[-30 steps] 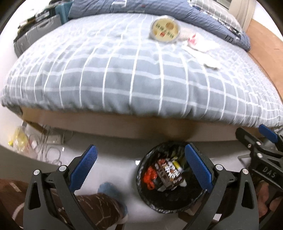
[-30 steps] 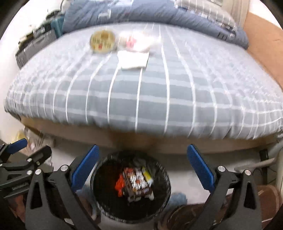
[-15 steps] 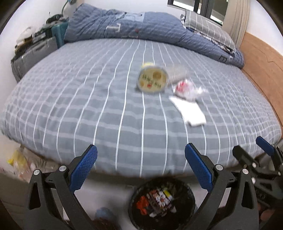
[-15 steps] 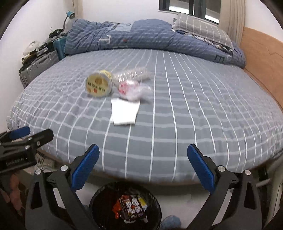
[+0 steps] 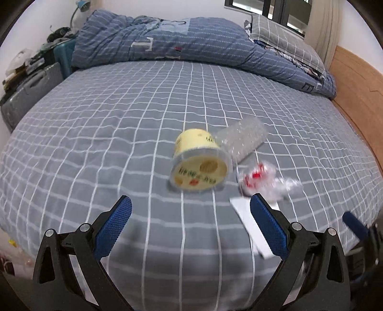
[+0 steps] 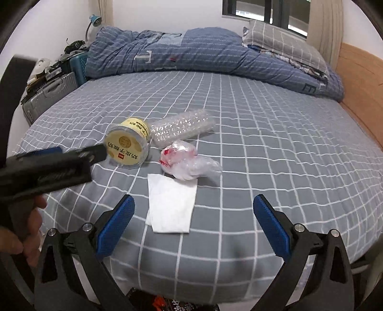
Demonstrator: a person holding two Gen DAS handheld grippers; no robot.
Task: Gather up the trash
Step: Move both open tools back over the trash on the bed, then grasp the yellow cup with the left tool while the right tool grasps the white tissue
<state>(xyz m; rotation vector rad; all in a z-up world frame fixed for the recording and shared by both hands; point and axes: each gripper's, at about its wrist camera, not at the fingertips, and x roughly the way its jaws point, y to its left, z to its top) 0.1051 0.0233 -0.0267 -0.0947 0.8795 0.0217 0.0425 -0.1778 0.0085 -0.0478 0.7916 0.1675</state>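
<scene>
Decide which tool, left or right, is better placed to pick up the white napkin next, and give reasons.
Probably the right tool: open, with the white napkin lying between its fingers. The left tool, also open, points at the yellow tub.

A lived-in home bedroom. Ahead of both grippers spreads a wide bed under a grey white-checked sheet (image 6: 263,134), with a bunched blue striped duvet (image 6: 191,52) and a grey checked pillow (image 6: 282,40) at its far end. Far left stand a grey hard-shell suitcase (image 6: 47,95) and a blue-shaded desk lamp (image 6: 94,21); far right, a wooden headboard (image 6: 359,79).
</scene>
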